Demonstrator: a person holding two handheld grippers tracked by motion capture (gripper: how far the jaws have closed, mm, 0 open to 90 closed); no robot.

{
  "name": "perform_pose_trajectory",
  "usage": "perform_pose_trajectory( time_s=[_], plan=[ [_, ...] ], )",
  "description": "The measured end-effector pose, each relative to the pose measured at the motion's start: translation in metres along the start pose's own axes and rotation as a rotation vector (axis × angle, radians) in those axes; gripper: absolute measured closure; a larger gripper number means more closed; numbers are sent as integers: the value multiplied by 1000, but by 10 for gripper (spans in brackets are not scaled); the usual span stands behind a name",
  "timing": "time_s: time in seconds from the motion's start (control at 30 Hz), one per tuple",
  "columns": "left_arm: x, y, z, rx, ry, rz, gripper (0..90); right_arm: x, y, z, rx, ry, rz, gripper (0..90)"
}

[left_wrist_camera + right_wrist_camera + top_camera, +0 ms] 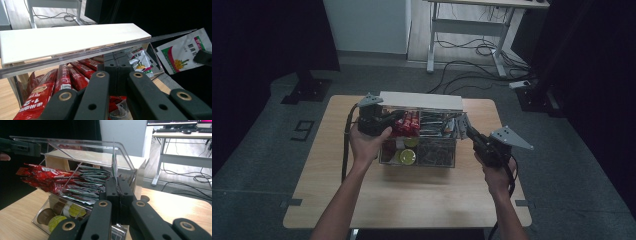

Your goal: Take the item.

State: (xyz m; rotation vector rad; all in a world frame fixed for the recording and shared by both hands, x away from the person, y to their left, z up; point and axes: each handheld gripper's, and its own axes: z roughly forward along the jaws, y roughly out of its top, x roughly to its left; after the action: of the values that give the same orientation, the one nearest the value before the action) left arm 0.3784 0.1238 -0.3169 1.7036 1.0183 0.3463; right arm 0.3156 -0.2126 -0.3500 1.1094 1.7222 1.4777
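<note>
Mid-stocking: right gripper (117, 183) jaws clamped on a sachet (181, 51) beside the organizer (418, 159); left gripper (117, 68) jaws closed, empty; next, probably slotting it in.

The table (337, 185) has a pale wood-grain top, smooth and matt. On it stands an organizer (82, 145) of clear, glossy plastic whose walls and raised lid catch reflections, and along the table's far edge lies a white board (72, 37) with a flat matt face. The red sachets (47, 178) inside are shiny foil-like film, crinkled, and the green-and-white sachets (87, 182) beside them look equally glossy. The capsules (56, 215) below have smooth tops, yellow-green and brown. The white packet (180, 53) looks like printed, slightly glossy film. Both grippers' jaws are matt black plastic with brass-coloured metal rivets (100, 74). The floor (257, 165) is grey, rough, carpet-like.
</note>
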Motion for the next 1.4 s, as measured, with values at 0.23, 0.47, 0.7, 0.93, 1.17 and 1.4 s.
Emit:
perform_pose_trajectory(
  time_s=[0.23, 0.47, 0.7, 0.93, 1.17, 1.4],
  plan=[
    [0, 0, 0, -1, 1, 0, 898, -6, -3, -11, -9, -5, 7, 888],
    [-1, 0, -1, -3, -1, 1, 897, -14, -13, -20, 0, -15, 13, 888],
    [-2, 0, 0, 0, -2, 3, 897, -19, -22, -23, 16, -19, 24, 888],
    [-3, 0, -1, 1, -1, 3, 897, -22, -32, -25, 23, -25, 39, 888],
    [-3, 0, -1, 3, -3, 5, 897, -25, -48, -28, 41, -31, 64, 888],
    [-4, 0, 0, 4, -4, 6, 897, -28, -59, -29, 56, -35, 76, 888]
  ],
)
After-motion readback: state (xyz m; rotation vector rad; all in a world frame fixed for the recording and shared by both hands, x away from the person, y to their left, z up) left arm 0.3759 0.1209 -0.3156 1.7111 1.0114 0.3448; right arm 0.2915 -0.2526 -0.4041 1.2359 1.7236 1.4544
